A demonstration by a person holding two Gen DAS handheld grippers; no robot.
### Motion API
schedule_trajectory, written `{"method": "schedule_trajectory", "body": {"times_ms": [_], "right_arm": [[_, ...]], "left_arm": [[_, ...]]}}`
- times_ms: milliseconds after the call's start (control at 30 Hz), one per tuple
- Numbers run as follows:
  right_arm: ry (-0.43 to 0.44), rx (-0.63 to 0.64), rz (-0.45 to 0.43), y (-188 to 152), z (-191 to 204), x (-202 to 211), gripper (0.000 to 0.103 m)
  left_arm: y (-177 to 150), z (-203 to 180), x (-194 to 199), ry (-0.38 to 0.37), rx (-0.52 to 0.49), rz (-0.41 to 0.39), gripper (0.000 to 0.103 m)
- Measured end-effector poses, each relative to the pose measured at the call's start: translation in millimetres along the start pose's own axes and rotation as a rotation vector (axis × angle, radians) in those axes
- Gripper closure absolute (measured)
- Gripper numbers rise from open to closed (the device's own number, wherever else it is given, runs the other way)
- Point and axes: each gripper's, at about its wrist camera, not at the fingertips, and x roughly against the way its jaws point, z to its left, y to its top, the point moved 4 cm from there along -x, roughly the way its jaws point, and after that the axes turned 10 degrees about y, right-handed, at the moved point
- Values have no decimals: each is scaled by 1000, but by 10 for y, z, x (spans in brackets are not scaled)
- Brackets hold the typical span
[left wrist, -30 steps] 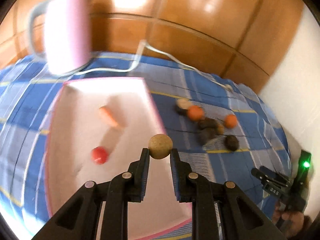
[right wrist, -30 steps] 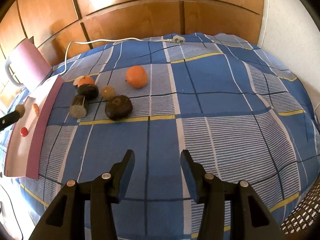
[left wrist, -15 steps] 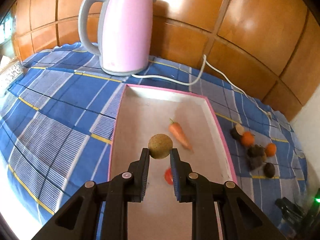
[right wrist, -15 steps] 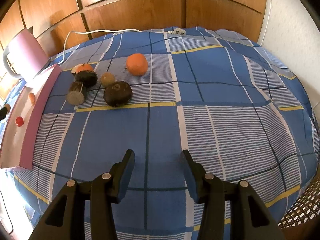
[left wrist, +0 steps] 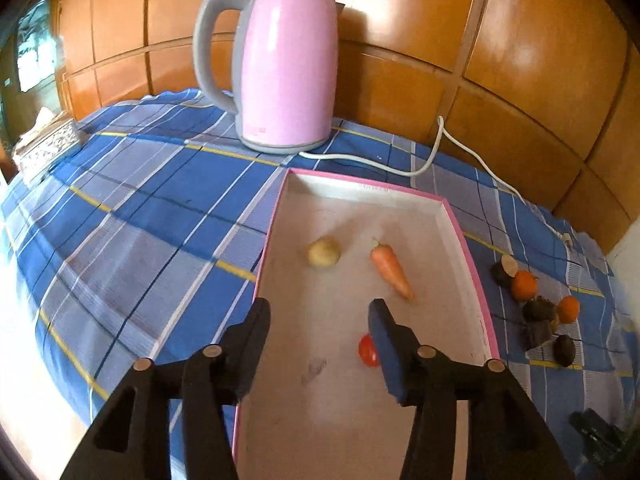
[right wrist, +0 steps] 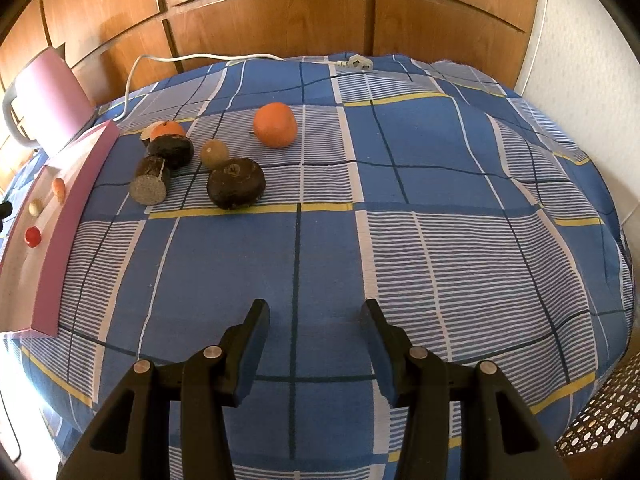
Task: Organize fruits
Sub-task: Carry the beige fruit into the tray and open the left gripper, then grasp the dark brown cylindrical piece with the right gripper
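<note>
Left gripper (left wrist: 318, 312): fingers have just been opening, nothing between them; the tan ball (left wrist: 324, 253) lies released in the pink tray (left wrist: 472, 264).
Right gripper (right wrist: 314, 314): fingers half open, empty, over the cloth.
Remaining fruit: orange (right wrist: 275, 125) and dark pieces beside the tray, likely next.

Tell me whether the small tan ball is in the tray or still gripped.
In the tray: the tan ball lies on the pink-rimmed tray floor, clear of the just-opened left gripper.
</note>
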Motion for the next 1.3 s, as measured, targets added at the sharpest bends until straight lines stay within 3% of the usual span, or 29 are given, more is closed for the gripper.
{"method": "schedule_trajectory", "body": {"times_ms": [67, 500, 900, 1300], "right_arm": [[5, 2, 0, 2, 13, 0, 55], [82, 28, -30, 178, 162, 36, 55], [285, 104, -21, 508, 765, -98, 55], [272, 139, 58, 820, 1059, -642, 55]], "left_arm": [[-69, 5, 86, 10, 12, -10, 34], [-538, -246, 330, -41, -41, 18, 31], [-620, -229, 449, -80, -25, 16, 24], [-696, -103, 426, -73, 7, 30, 21]]}}
